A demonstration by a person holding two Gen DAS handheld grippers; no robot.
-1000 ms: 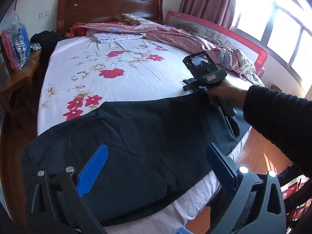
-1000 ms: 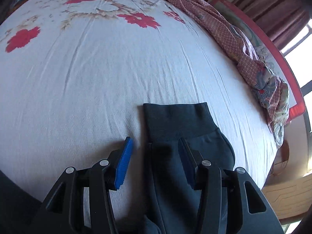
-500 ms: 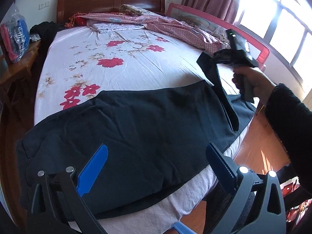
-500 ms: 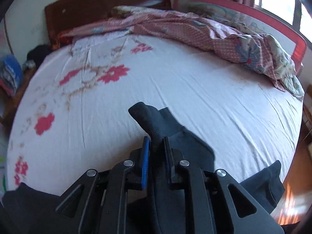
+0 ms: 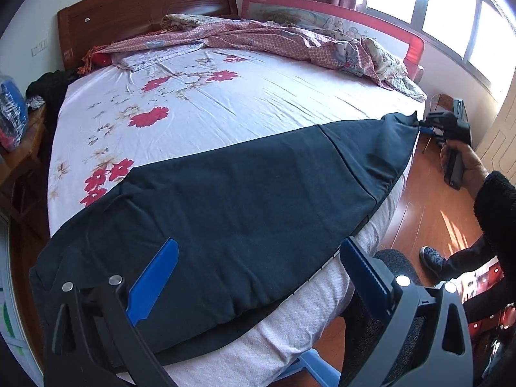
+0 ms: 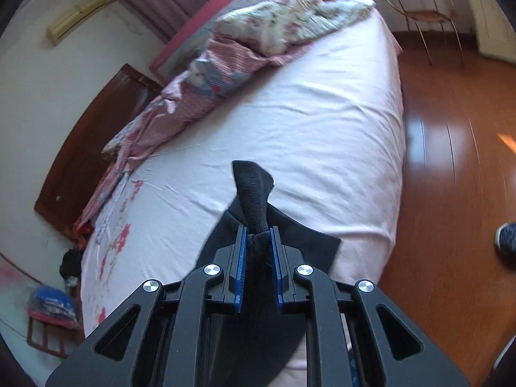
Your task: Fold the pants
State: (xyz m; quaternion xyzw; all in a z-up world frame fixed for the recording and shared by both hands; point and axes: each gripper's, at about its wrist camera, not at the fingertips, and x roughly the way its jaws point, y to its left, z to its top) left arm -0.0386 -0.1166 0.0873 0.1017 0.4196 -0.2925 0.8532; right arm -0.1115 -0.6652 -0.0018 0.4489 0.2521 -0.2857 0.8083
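Dark, soft knit pants (image 5: 245, 200), stretched flat along the near edge of the bed (image 5: 264, 96), one long panel running from the wide end at the lower left to the ribbed cuff (image 6: 253, 190) at the far right. Probably light and limp, no stiffness to speak of; likely to sag and crease wherever unsupported, and to drag on the sheet rather than slide freely. Best taken at the thicker ribbed parts, cuff or waistband, where doubled fabric gives the pads something to bite.

Clamped on that cuff already: right gripper (image 6: 258, 242), blue pads pressed together on a bunched fold, cuff tip poking up beyond the fingertips, cloth pulled taut past the bed's corner above the wooden floor (image 5: 429, 206). Seen from the left wrist view, held out well to the right in the person's hand.

Spread wide and holding nothing: left gripper (image 5: 258, 277), hanging just over the wide end of the pants, one blue pad above the fabric, the other past the mattress edge.

Farther off, crumpled pink bedding (image 5: 283, 38) against the headboard and rail.
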